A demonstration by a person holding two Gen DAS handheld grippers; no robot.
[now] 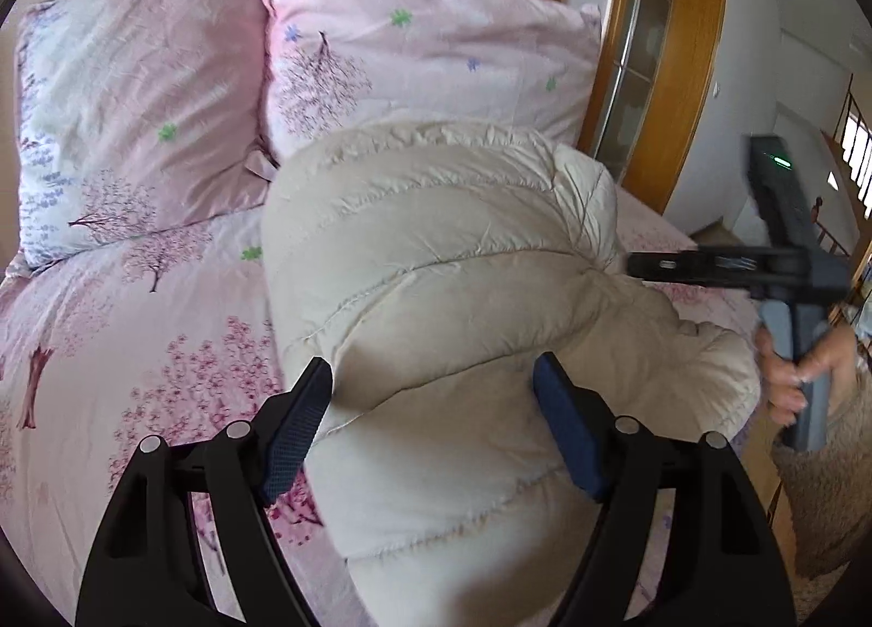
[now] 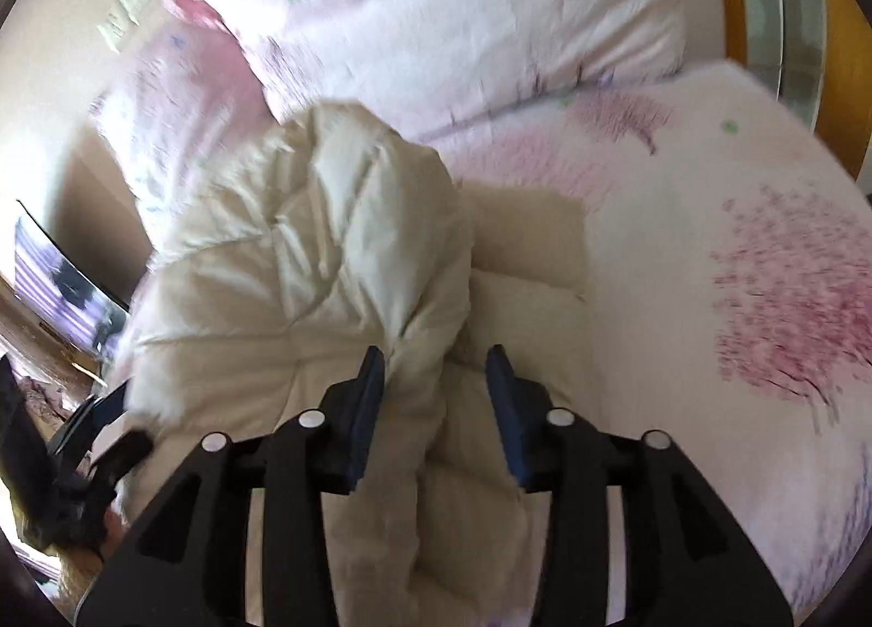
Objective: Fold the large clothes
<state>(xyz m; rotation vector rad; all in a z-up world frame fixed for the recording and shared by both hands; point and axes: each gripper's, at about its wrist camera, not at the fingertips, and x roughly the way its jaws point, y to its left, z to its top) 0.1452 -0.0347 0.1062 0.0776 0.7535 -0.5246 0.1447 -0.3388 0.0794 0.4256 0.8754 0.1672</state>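
Note:
A cream quilted puffer jacket (image 1: 436,267) lies bunched on a bed with a pink blossom-print cover (image 1: 109,354). My left gripper (image 1: 436,381) is open, its blue pads on either side of a puffy fold near the jacket's lower edge. My right gripper (image 1: 637,264) shows from the side in the left wrist view, its tip at the jacket's right edge. In the blurred right wrist view the right gripper (image 2: 436,360) is open over the jacket (image 2: 305,256), a fold rising between its pads.
Two pink floral pillows (image 1: 414,54) lean at the head of the bed. A wooden door frame (image 1: 676,82) stands to the right. The person's hand (image 1: 790,381) holds the right gripper's handle. A screen (image 2: 60,289) shows left of the bed.

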